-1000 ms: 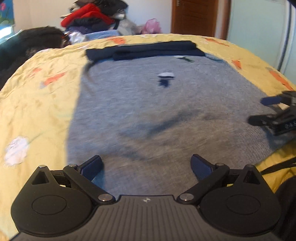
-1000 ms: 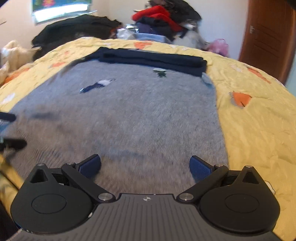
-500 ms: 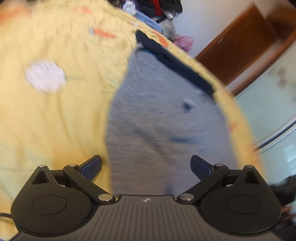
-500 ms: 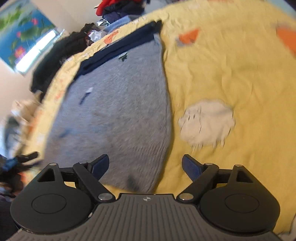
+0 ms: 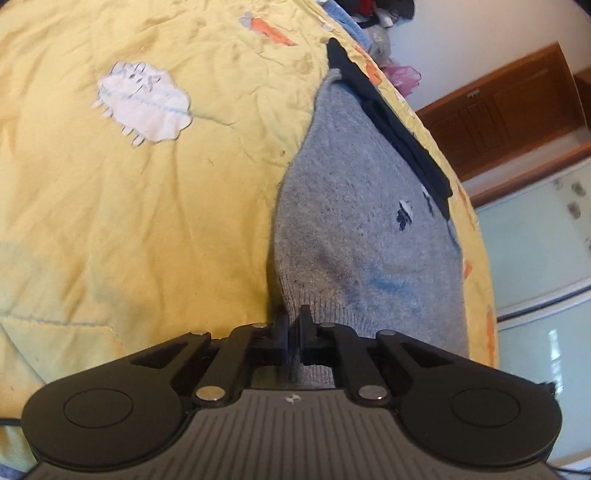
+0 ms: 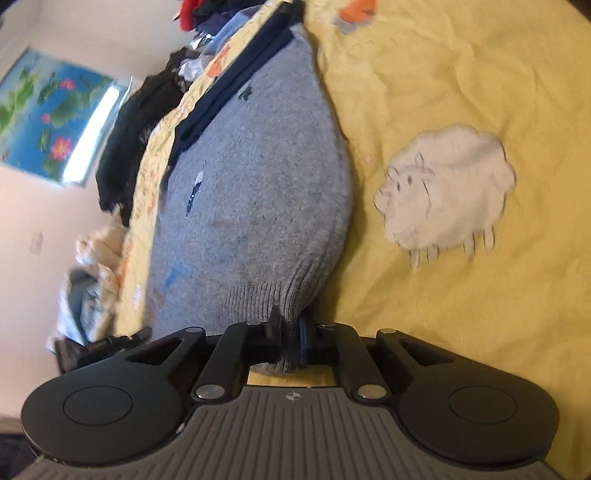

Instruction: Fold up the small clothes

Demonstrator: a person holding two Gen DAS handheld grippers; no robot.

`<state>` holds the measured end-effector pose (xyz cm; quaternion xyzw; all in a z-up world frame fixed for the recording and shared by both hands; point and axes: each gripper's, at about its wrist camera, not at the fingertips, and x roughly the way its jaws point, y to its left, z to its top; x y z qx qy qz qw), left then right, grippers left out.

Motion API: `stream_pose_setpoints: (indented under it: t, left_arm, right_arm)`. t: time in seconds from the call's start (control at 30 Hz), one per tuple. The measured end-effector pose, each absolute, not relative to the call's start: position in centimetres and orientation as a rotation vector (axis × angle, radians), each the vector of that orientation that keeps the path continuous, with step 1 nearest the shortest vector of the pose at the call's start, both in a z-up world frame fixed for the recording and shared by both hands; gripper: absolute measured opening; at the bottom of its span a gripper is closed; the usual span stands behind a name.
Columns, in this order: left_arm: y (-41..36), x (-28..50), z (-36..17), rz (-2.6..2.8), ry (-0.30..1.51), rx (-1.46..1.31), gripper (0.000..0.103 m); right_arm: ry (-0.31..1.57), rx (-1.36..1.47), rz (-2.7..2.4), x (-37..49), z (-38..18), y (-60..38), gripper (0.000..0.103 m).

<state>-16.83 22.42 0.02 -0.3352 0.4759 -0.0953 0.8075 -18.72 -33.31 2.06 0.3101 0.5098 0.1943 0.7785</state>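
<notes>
left gripper (image 5: pixel 294 325): jaws pinch grey knit sweater (image 5: pixel 354 229) hem corner
right gripper (image 6: pixel 286 330): jaws pinch opposite hem corner
sweater axis: runs away from both

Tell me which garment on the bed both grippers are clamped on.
The grey knitted sweater: left gripper and right gripper each pinch its ribbed hem. The dark navy garment lies ungripped across its far end.

sweater hem (image 5: pixel 295 373) hidden inside claw, far clothes pile (image 6: pixel 199 14) cropped
</notes>
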Motion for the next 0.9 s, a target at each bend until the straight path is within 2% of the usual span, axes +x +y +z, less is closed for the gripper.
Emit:
stream_pose_setpoints:
  t: [0.17, 0.27, 0.33, 0.4, 0.43, 0.47, 0.5, 0.53, 0.6, 0.67, 0.77, 0.9]
  left_arm:
    - [22.4, -17.4, 3.9, -0.234, 0.945, -0.536, 0.004]
    - [22.8, -16.8, 1.8, -0.189, 1.056, -0.483, 0.004]
    - [22.9, -17.1, 1.3, -0.203, 1.061, -0.493, 0.005]
    - [22.9, -17.1, 2.0, -0.219, 1.071, -0.476, 0.006]
    - [22.9, -17.2, 2.6, -0.218, 1.064, -0.454, 0.007]
    - [23.0, -17.3, 3.2, -0.216, 1.063, -0.425, 0.009]
    - [23.1, -17.1, 3.9, -0.211, 1.073, -0.402, 0.012]
    - [23.1, -16.9, 4.7, -0.200, 1.072, -0.377, 0.022]
    - [22.6, -16.2, 7.1, -0.163, 0.970, -0.302, 0.041]
    - [20.8, -15.0, 9.4, -0.111, 0.806, -0.235, 0.085]
    - [16.3, -11.8, 9.9, -0.087, 0.614, -0.218, 0.088]
    - [8.2, -5.1, 6.0, -0.112, 0.644, -0.152, 0.087]
  right_arm:
    - [1.041, 0.554, 0.391, -18.7, 5.8, -35.3, 0.015]
    - [1.118, 0.502, 0.353, -18.4, 4.5, -36.0, 0.015]
    - [1.136, 0.492, 0.374, -18.5, 3.5, -35.4, 0.014]
    - [1.136, 0.503, 0.384, -18.6, 3.6, -34.7, 0.021]
    - [1.132, 0.511, 0.375, -18.7, 3.8, -34.7, 0.029]
    - [1.128, 0.512, 0.364, -18.7, 4.1, -34.8, 0.044]
    - [1.111, 0.507, 0.344, -18.7, 4.7, -35.0, 0.051]
    - [1.072, 0.493, 0.312, -18.6, 5.6, -35.1, 0.062]
    - [0.973, 0.426, 0.249, -18.2, 7.8, -34.8, 0.062]
    - [0.887, 0.384, 0.240, -16.5, 9.1, -33.6, 0.067]
    - [0.796, 0.346, 0.252, -12.3, 9.0, -29.8, 0.079]
    - [0.751, 0.245, 0.281, -5.3, 6.5, -23.2, 0.078]
